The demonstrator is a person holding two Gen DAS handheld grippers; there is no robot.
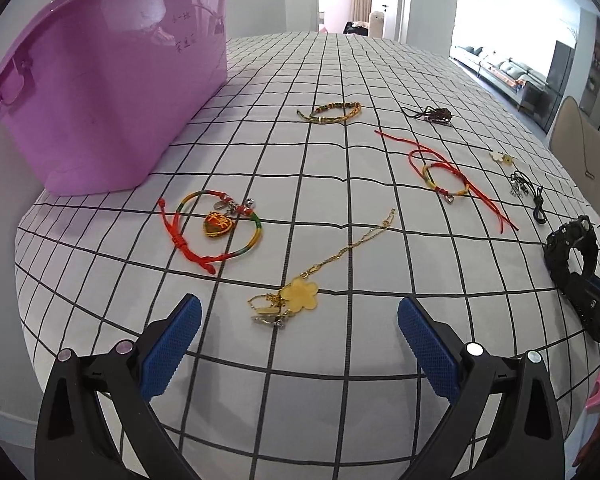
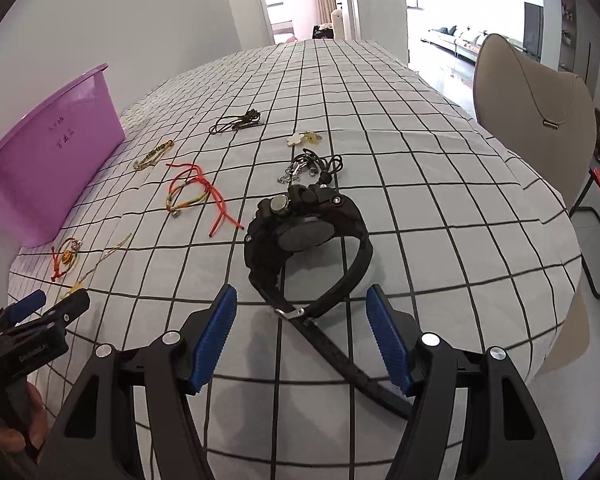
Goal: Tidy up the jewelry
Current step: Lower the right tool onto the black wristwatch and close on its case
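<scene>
My left gripper [image 1: 299,312] is open, just short of a gold chain with a yellow flower pendant [image 1: 300,294]. A rainbow bracelet with a heart charm [image 1: 216,230] lies to its left. A purple plastic bin [image 1: 108,92] stands at the far left. My right gripper [image 2: 302,308] is open over the strap of a black wristwatch [image 2: 304,232] lying on the cloth. The watch also shows in the left wrist view [image 1: 572,244]. The left gripper shows in the right wrist view [image 2: 40,312].
On the checked tablecloth [image 1: 340,60] lie a green-gold bracelet [image 1: 332,112], a red cord bracelet [image 1: 444,176], a dark cord piece [image 1: 432,114], a white flower charm [image 1: 498,157] and a black cord with silver chain [image 1: 526,192]. A beige chair [image 2: 536,120] stands at the right.
</scene>
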